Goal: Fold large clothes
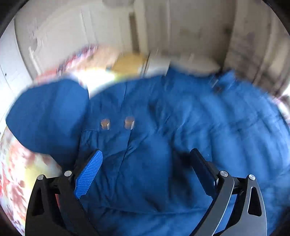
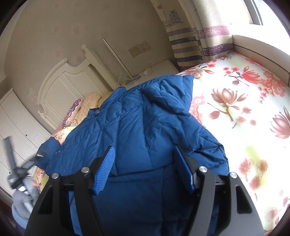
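Blue padded jacket (image 2: 145, 123) blurs in the left view; left fingers (image 1: 145, 163) spread, right fingers' (image 2: 144, 163) grip unclear.

Cream carved wooden headboard (image 2: 61, 79) stands at left against pale patterned wallpaper (image 2: 54, 23). Striped beige-and-purple curtain (image 2: 195, 40) hangs upper right beside a bright window (image 2: 257, 10). Floral red-and-white bedsheet (image 2: 244, 101) fills the right side.
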